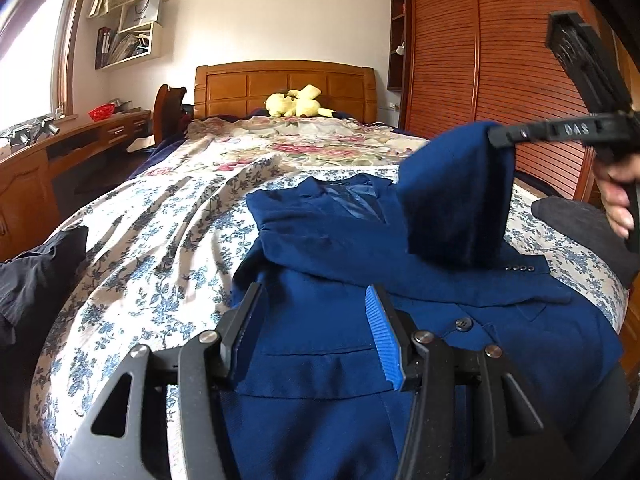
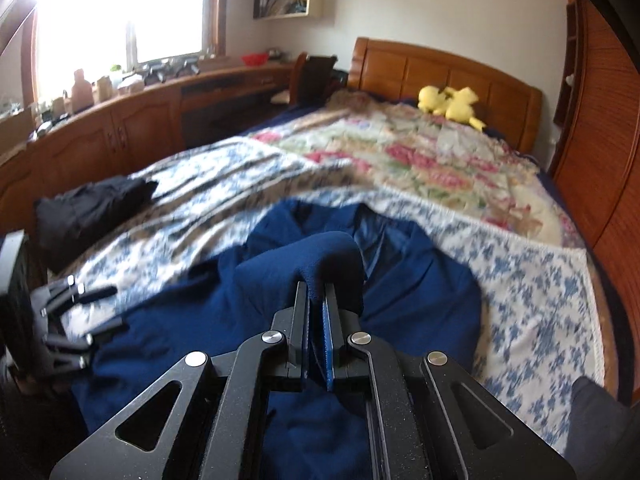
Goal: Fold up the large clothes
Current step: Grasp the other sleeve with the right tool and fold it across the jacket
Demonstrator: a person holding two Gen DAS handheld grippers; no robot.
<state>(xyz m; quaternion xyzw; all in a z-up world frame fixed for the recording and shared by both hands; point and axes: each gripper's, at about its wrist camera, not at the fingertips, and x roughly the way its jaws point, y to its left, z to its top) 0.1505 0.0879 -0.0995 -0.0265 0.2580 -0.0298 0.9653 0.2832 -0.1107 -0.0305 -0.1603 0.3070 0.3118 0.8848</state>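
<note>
Jacket (image 1: 344,248), dark blue, lay spread on the blue-flowered sheet (image 1: 160,248) at the near end of the bed (image 1: 286,80), collar toward the headboard. Part of it, apparently a sleeve (image 1: 452,200), was lifted clear of the rest.

Right gripper (image 2: 316,300): jaws clamped tight on a fold of the blue cloth, which bulged up over the fingertips. In the left wrist view the same gripper reached in from the right edge with a hand (image 1: 618,196) on its grip; the raised cloth hung from its tip.

Left gripper (image 1: 316,320): jaws parted about halfway, blue ribbed pads showing, poised over the lower front of the jacket near a flap pocket. No cloth was visibly pinched between the pads.

Writing: raised characters on the side of the right gripper read roughly "0AS"; not sure of the first. Nothing else legible.

Edges and room: jacket hem ran to the near edge of the bed. Bare sheet lay open to the left of the jacket as far as a black garment (image 1: 36,276) at the left edge. A floral quilt (image 1: 312,144) covered the far half, a yellow plush toy (image 1: 296,102) at the headboard. A grey cloth (image 1: 576,220) lay at the right edge, the wooden wardrobe (image 1: 492,52) close behind.
</note>
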